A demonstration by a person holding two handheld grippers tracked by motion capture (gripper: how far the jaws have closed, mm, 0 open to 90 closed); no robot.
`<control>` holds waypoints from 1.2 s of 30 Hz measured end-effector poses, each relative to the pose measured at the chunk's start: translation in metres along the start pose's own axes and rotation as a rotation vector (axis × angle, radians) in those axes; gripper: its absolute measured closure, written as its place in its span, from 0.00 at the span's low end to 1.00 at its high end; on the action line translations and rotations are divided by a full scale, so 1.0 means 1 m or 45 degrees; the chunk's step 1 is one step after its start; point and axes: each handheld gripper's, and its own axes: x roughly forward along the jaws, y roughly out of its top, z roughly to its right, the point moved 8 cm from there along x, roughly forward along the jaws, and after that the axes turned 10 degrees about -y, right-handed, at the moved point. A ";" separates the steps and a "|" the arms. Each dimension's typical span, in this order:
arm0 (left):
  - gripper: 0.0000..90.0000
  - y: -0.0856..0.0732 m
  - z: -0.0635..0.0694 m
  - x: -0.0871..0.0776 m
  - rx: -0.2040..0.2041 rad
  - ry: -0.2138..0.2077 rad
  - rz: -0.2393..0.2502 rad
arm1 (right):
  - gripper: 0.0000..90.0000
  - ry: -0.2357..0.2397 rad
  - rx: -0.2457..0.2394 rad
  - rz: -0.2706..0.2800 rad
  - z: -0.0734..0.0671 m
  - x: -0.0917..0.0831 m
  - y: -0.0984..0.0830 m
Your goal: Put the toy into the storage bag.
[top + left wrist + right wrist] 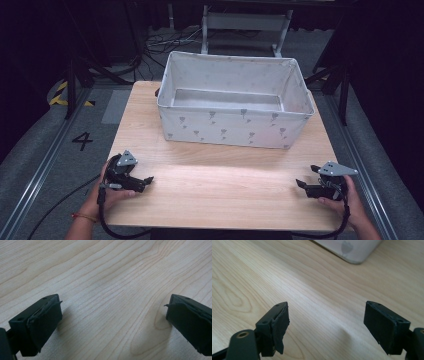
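A white fabric bin [235, 127] with small grey prints stands open at the far middle of the wooden table [220, 185]; its inside looks bare. My left gripper [146, 182] rests near the table's front left, held by a hand, jaws wide apart over bare wood [112, 307]. My right gripper [300, 185] sits at the front right in the other hand, also open, with nothing between its jaws [325, 325]. A corner of the bin [349, 250] shows at the top of the right gripper view.
A black cable [102, 220] trails from the left gripper off the front edge. Beyond the table lie grey floor, a floor mark "4" [82, 140], metal rails, cables and a grey frame [245, 22] at the back.
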 end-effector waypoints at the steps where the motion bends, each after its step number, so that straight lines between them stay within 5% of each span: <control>1: 0.01 0.000 0.000 0.000 0.000 0.005 -0.001 | 0.22 0.002 -0.002 -0.014 0.001 0.000 -0.004; 3: 0.01 0.000 0.000 0.000 0.000 0.005 -0.002 | 0.19 0.015 -0.008 -0.035 0.001 0.002 -0.011; 8: 0.01 0.000 0.000 0.000 0.000 0.005 -0.001 | 0.17 0.062 0.100 -0.045 0.004 0.004 -0.016; 36: 0.00 0.001 -0.001 0.001 -0.018 0.013 0.003 | 0.16 0.031 0.123 -0.051 0.007 0.005 -0.016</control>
